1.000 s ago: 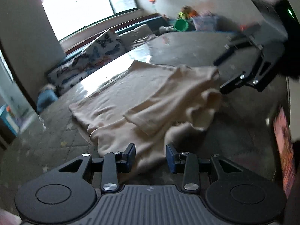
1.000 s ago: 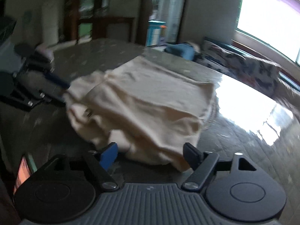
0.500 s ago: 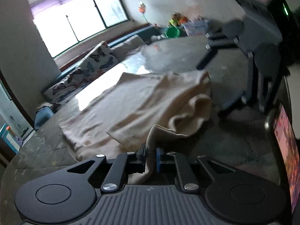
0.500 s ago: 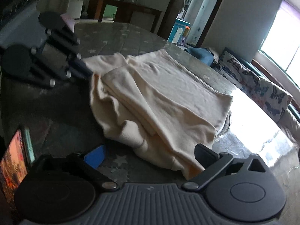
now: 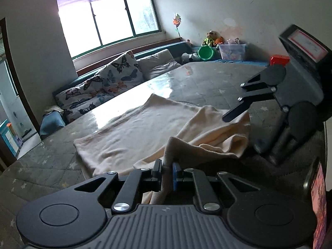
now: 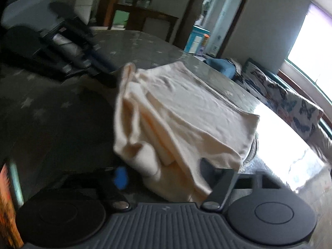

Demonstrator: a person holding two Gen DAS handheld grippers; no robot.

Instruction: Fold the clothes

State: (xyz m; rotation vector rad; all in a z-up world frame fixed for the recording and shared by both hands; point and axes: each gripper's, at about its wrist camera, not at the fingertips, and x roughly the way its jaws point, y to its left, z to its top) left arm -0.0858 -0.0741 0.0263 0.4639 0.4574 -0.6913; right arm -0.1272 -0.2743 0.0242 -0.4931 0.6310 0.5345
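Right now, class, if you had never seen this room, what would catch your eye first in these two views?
The cream garment spread over the grey star-patterned table, one edge pinched in the left gripper. Next, the open right gripper reaching over its other side, and the bright window behind.

A grey star-patterned cover point(image 5: 207, 83) is spread over the table, glossy toward its far edge. A cream garment point(image 5: 145, 128) is laid on it, partly folded.
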